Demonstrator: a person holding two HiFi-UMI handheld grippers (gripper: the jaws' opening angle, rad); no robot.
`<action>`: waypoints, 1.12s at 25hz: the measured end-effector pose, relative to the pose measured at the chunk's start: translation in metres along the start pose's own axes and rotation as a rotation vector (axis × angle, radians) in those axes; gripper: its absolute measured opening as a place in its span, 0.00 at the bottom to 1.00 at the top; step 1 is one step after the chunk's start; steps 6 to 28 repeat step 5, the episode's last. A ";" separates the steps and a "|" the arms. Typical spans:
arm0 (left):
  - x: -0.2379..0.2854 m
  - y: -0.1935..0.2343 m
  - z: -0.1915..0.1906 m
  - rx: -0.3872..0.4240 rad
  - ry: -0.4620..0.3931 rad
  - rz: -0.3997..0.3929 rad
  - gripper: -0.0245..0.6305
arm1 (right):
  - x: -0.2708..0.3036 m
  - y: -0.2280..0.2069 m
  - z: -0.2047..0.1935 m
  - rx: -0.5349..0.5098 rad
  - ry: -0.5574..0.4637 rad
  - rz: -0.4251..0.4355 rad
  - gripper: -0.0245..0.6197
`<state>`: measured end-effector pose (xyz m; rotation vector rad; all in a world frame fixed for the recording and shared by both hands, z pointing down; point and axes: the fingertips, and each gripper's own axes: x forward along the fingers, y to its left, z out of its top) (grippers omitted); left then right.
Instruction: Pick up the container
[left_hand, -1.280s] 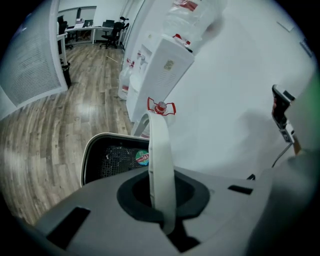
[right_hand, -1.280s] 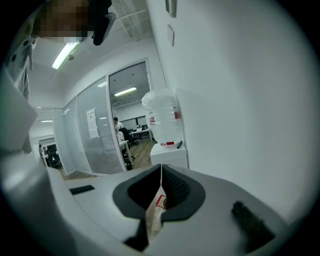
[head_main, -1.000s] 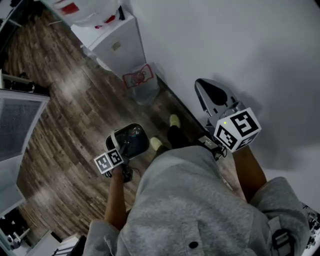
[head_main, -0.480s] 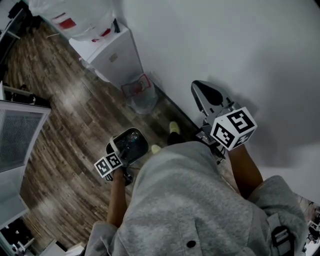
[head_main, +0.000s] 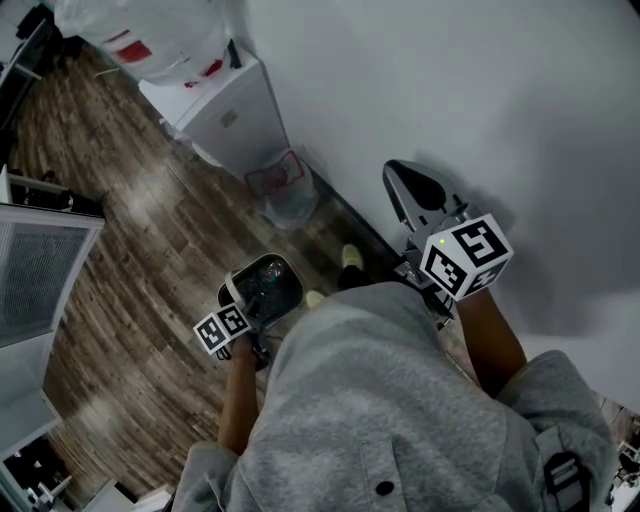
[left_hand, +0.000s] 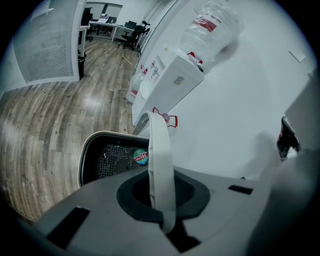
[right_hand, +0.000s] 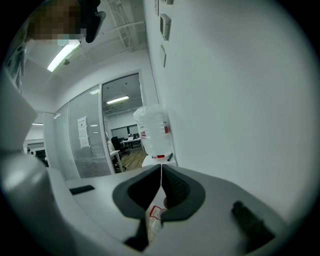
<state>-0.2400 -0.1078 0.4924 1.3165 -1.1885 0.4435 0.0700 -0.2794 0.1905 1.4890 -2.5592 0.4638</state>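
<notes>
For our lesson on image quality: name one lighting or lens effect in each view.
Head view: dim, with glare streaks on the wooden floor and a soft shadow on the wall. Left gripper view: fisheye curves the wall, corners go black. Right gripper view: the ceiling light blows out white.

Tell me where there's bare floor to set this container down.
Widest bare patch: the wood floor between the slatted panel on the left and the water dispenser. Along the white wall it's crowded: dispenser, lined bin and your shoes sit close together. The container hangs above the floor's open side.
</notes>
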 end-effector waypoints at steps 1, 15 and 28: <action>0.000 -0.001 0.000 -0.001 0.001 0.000 0.06 | 0.001 0.000 0.000 0.000 0.002 0.001 0.08; 0.002 -0.001 0.003 0.000 0.006 0.003 0.06 | 0.005 0.000 -0.003 0.007 0.007 0.002 0.08; 0.002 -0.001 0.003 0.000 0.006 0.003 0.06 | 0.005 0.000 -0.003 0.007 0.007 0.002 0.08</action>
